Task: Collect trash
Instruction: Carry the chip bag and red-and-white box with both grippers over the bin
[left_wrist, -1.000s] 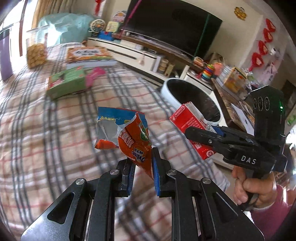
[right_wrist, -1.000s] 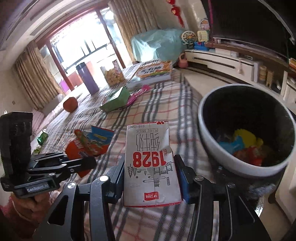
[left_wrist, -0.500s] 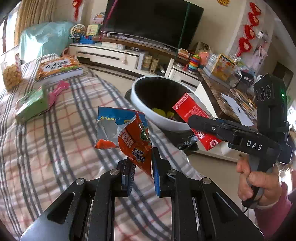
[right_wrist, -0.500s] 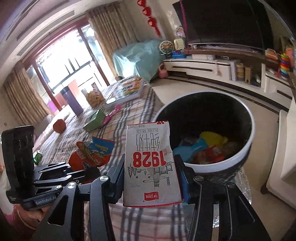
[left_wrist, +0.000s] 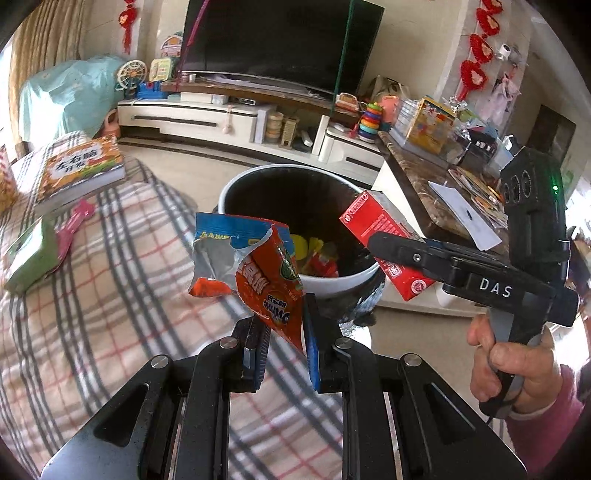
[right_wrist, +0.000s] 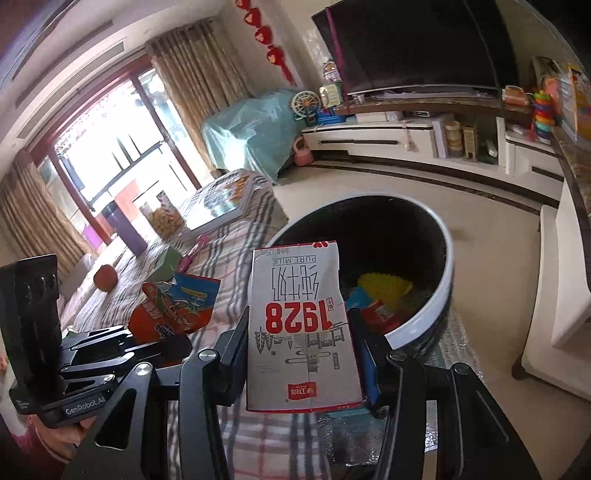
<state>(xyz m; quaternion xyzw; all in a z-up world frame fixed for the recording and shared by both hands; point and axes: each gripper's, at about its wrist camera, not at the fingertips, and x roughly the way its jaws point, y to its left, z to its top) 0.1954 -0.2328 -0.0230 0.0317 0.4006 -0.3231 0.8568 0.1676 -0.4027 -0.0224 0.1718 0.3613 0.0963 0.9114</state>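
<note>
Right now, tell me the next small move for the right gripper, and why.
Probably carry the milk carton a little farther forward over the trash bin, then open. The right gripper holds it at the near rim, not clearly above the opening, and trash already lies inside.

Book (left_wrist: 75, 168) and green box (left_wrist: 31, 254) on the plaid cloth (left_wrist: 122, 295); black television (left_wrist: 273, 40) beyond.

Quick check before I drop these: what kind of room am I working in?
Most likely a home living room: a big television above a low white media cabinet, curtained glass doors, and red festive ornaments on the wall.
</note>
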